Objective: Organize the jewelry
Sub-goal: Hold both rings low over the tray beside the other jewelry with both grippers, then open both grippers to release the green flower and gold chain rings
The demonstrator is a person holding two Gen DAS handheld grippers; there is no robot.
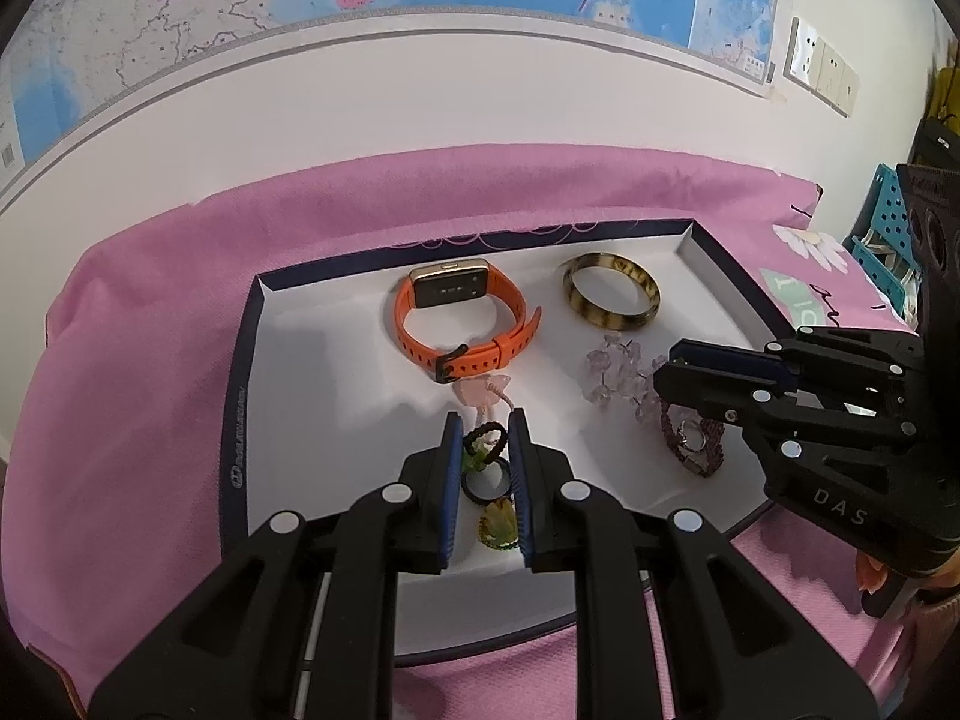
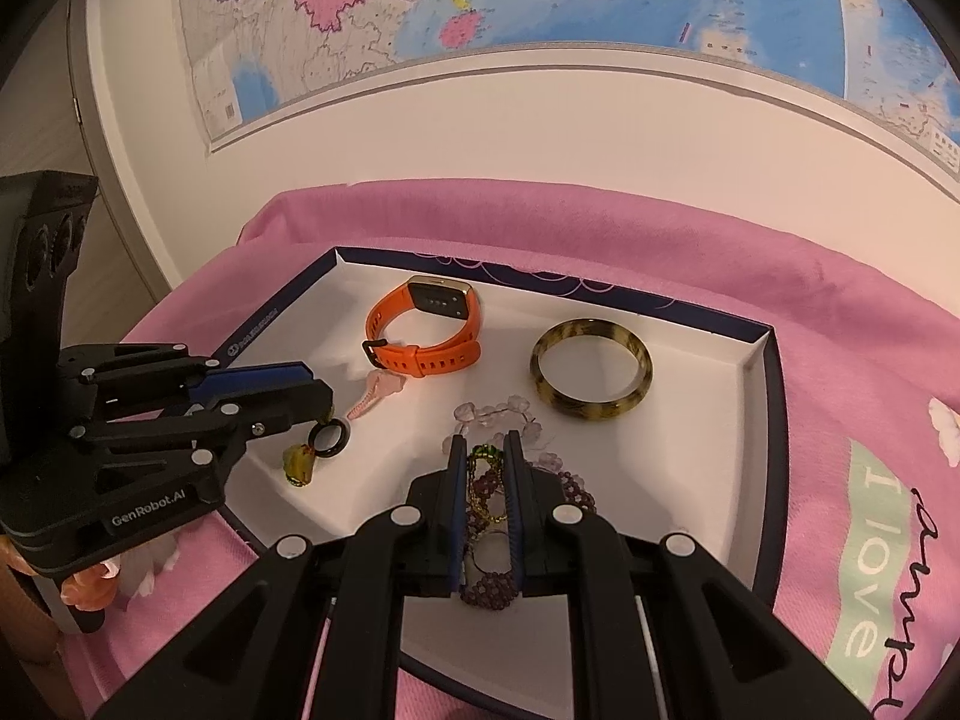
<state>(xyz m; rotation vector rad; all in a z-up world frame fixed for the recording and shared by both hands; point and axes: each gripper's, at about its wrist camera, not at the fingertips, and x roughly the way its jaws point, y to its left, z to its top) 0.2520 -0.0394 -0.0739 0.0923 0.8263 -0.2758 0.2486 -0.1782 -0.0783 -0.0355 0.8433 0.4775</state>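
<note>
Left tool, marked "GenRobot.AI", clenched on black ring; right tool clenched on beaded bracelet.

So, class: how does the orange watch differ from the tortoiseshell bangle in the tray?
The orange watch is a buckled strap with a flat rectangular face; the tortoiseshell bangle is one rigid, unbroken ring. The watch is plain orange, the bangle mottled brown and yellow. Both lie flat, side by side and apart, in the white tray.

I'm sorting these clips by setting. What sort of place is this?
Probably a room in a home: a large coloured wall map, a pink printed cloth over the surface, and a white shallow box holding jewelry.
</note>
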